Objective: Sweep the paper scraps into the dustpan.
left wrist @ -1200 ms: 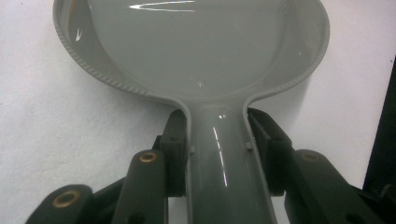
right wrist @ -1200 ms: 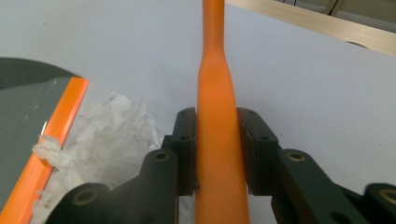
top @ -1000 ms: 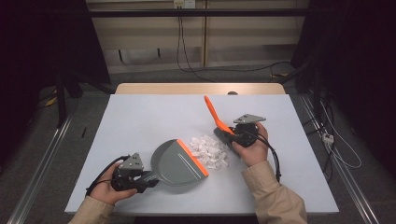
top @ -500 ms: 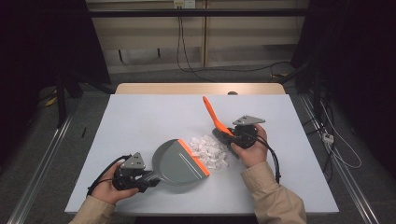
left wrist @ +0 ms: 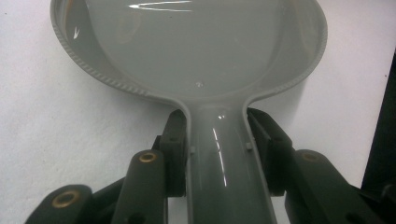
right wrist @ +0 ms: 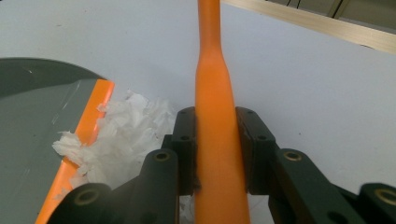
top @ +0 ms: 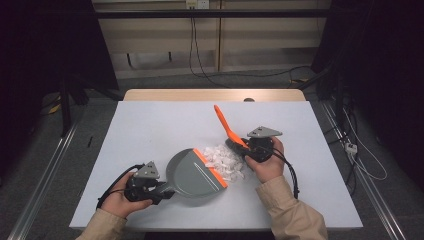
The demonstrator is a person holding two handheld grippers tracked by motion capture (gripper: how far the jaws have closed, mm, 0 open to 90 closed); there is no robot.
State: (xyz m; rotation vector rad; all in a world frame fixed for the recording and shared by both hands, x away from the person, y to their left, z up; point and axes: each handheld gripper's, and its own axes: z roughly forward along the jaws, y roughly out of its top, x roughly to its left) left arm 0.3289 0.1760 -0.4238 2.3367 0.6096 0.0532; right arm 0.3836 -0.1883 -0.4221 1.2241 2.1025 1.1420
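A grey dustpan (top: 192,173) with an orange lip (top: 210,167) lies on the white table, its pan (left wrist: 196,46) seen from behind in the left gripper view. My left gripper (top: 161,189) is shut on the dustpan's handle (left wrist: 219,168). A pile of white paper scraps (top: 223,161) lies against the lip (right wrist: 84,135). My right gripper (top: 240,147) is shut on the orange handle of a small brush (top: 225,125), which slants up and away; the scraps (right wrist: 126,135) lie left of the brush handle (right wrist: 215,116). The brush head is hidden behind that gripper.
The white table (top: 165,125) has open surface at the back and left. A wooden strip (top: 215,95) runs along its far edge. Cables (top: 192,45) hang down the wall behind. Metal rails (top: 45,175) flank the table on the floor.
The brush and right gripper have shifted slightly left, toward the dustpan, and the scraps lie closer against the orange lip. The left gripper and dustpan have barely moved.
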